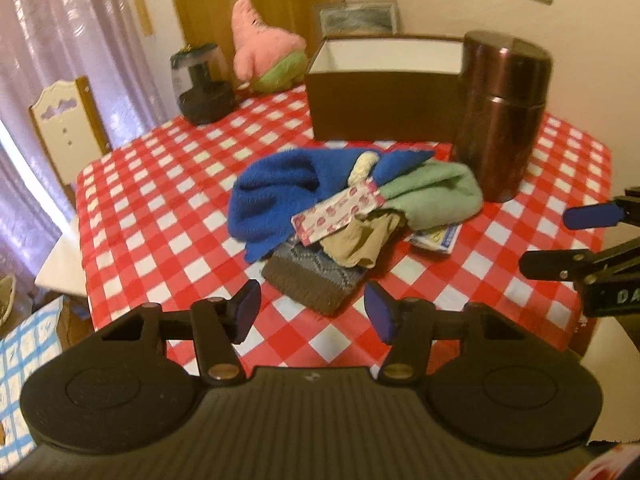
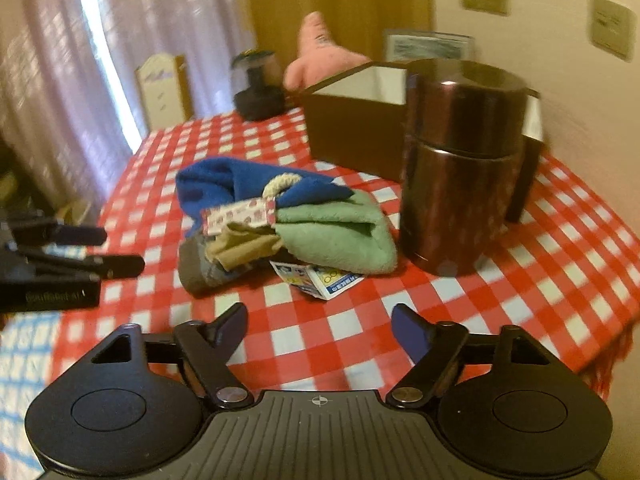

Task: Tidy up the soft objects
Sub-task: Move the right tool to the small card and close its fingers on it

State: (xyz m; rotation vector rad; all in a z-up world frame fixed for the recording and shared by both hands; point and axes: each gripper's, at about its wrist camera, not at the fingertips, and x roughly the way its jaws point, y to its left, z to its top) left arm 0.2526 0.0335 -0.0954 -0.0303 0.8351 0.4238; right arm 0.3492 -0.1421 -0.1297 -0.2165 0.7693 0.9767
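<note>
While both tongs, left (image 1: 312,312) and right (image 2: 320,330), hung open and empty over the near bench (image 1: 160,184), the heap of cloths (image 1: 304,208) lay mid-bench before the brown box (image 1: 380,92). Approach step, I judged; next called for closing on one cloth.

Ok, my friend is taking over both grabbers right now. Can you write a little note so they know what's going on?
Left gripper: open, holding nothing, just short of the gray sock.
Right gripper: open, holding nothing, over the checked tablecloth in front of the pile.
The pile lies in the middle of the table: blue cloth, green towel, tan sock, the gray sock and a pink patterned packet.
The brown box stands open behind the pile, beside the tall brown canister. The pink plush toy sits at the far edge.
Done: nothing sorted yet.
Left: sorting the whole pile; the box looks like the likely place.
</note>
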